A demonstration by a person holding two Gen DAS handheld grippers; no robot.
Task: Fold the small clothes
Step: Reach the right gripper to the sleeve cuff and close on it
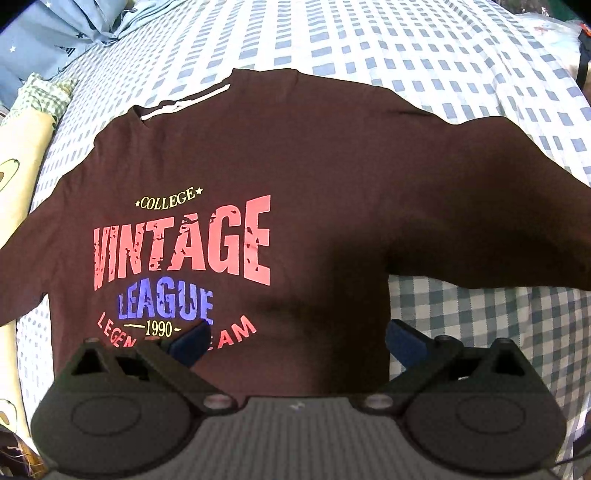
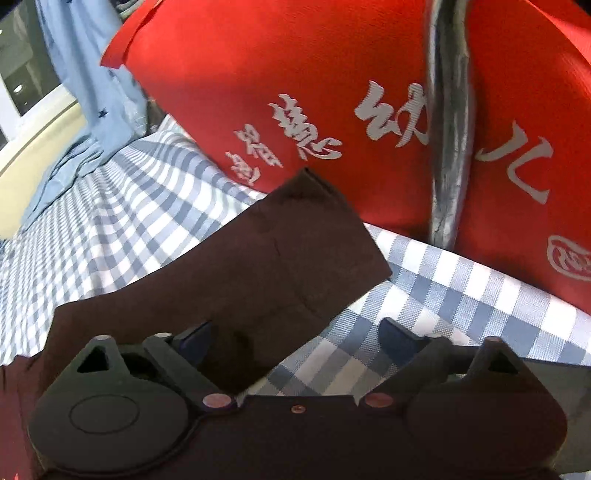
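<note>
A dark maroon T-shirt (image 1: 295, 166) with a red, blue and yellow "VINTAGE LEAGUE" print lies flat, face up, on a blue-and-white checked bedsheet (image 1: 406, 55). My left gripper (image 1: 295, 341) hovers open over the shirt's lower right edge, below the print, nothing between its blue pads. In the right wrist view one short sleeve (image 2: 288, 251) of the shirt lies spread on the sheet. My right gripper (image 2: 295, 339) stands open over that sleeve's near edge, the left pad above the cloth, the right pad above the bare sheet (image 2: 443, 288).
A big red bag (image 2: 332, 92) with white characters and a dark strap stands just beyond the sleeve. Light blue star-print cloth (image 1: 55, 33) is piled at the far left. A cream cushion (image 1: 18, 155) lies along the bed's left edge.
</note>
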